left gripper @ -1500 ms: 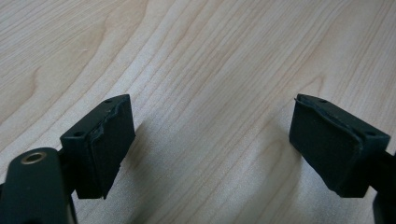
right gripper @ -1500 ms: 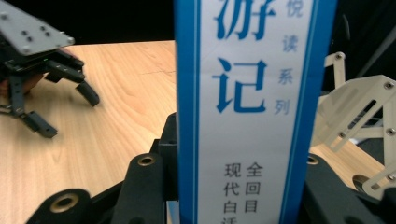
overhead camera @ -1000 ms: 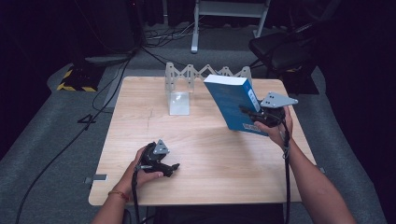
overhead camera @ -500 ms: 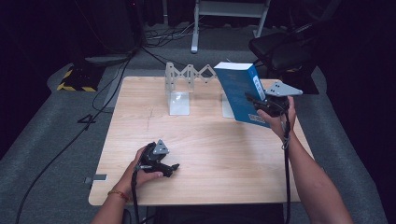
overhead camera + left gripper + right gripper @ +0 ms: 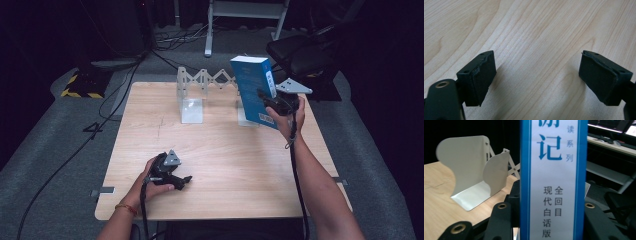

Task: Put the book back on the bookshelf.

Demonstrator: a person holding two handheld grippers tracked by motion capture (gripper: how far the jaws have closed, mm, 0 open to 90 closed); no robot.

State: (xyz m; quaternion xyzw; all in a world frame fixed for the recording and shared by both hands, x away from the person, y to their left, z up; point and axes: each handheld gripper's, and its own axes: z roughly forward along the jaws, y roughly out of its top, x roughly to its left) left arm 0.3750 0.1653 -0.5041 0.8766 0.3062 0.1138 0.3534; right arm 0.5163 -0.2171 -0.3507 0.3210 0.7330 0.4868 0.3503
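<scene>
my left gripper (image 5: 181, 181) and right gripper (image 5: 267, 98): black, grey three-cornered plates, brass-ringed screw holes, black cables; orange bracelet (image 5: 126, 208).

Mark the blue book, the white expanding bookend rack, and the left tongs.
Blue paperback book (image 5: 252, 82), high view, front cover.
White metal expanding bookend rack (image 5: 191, 109), high view, left plate.
Left tongs (image 5: 536, 80), left gripper view, gap between open jaws.

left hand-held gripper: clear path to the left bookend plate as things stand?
Probably yes. The left hand-held gripper sits open on the table, and only bare wood lies between it and the left bookend plate. The blue book is held up off to the right.
</scene>
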